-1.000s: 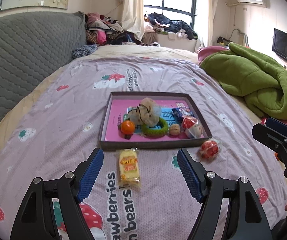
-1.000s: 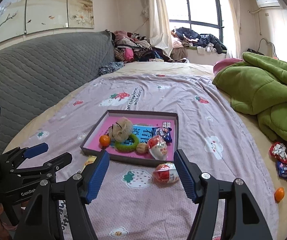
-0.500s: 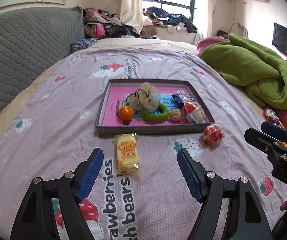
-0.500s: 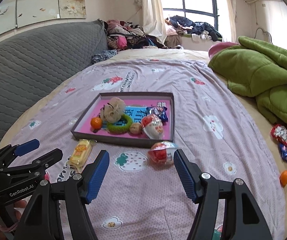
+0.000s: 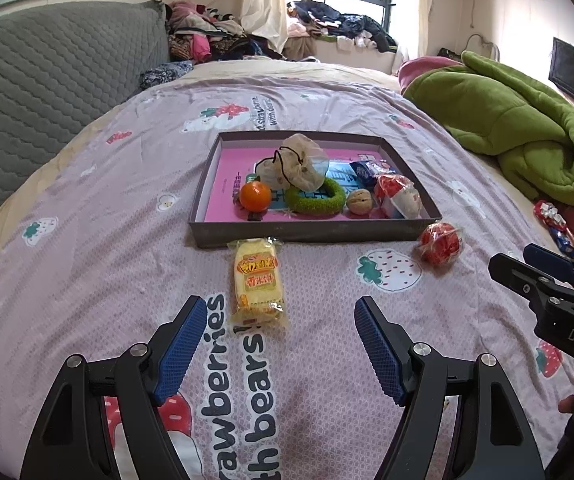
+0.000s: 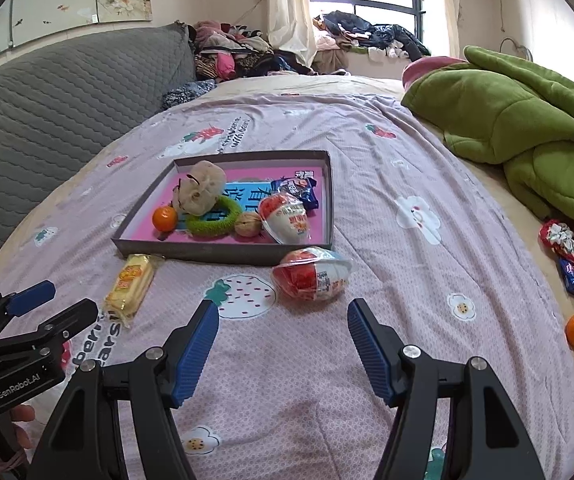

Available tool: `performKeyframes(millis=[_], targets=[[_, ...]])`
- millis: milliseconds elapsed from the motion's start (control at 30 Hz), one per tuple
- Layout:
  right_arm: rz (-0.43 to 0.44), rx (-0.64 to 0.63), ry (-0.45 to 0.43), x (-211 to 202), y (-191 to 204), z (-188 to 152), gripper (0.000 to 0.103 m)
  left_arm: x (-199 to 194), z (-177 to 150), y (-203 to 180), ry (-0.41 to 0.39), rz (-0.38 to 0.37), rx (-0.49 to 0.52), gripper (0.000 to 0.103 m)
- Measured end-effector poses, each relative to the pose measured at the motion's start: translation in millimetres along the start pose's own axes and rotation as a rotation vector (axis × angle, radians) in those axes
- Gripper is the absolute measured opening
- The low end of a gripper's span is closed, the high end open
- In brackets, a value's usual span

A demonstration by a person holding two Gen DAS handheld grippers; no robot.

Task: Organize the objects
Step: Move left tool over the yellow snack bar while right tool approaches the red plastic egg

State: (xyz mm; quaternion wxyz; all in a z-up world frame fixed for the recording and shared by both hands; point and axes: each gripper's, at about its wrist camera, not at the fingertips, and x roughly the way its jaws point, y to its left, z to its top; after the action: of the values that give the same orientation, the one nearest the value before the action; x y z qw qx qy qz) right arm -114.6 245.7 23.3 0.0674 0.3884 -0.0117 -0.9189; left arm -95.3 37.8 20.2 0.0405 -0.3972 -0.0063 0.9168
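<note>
Both claws lowered; yellow snack pack (image 5: 258, 284) just ahead of gaping left claw (image 5: 281, 344).

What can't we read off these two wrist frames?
- Tray floor print, both views: covered by the pouch and green ring.
- Wrappers at the bed edge, right wrist view: too small to identify.
- Right gripper, left wrist view: cut off by the frame edge.

Tray (image 5: 311, 232) mid-frame on bedsheet (image 5: 127, 280); snack packet (image 5: 258, 286) just below its front wall, wrapped egg (image 5: 440, 244) at lower-right corner, blanket (image 5: 527, 136) upper right.
</note>
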Motion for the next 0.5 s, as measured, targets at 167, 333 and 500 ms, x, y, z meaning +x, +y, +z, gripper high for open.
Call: performKeyframes(millis=[167,333,500], targets=[[-0.013,0.004,0.022,8,-2,-5,0.066,6,-5,1,0.014,-0.011,-0.001,0.077],[-0.012,0.002,0.018,11,-3,-7,0.066,13,-7,4,0.028,-0.014,-0.012,0.077],[-0.02,-0.004,0.017,15,-5,-6,0.066,24,-5,7,0.04,-0.005,-0.023,0.077]])
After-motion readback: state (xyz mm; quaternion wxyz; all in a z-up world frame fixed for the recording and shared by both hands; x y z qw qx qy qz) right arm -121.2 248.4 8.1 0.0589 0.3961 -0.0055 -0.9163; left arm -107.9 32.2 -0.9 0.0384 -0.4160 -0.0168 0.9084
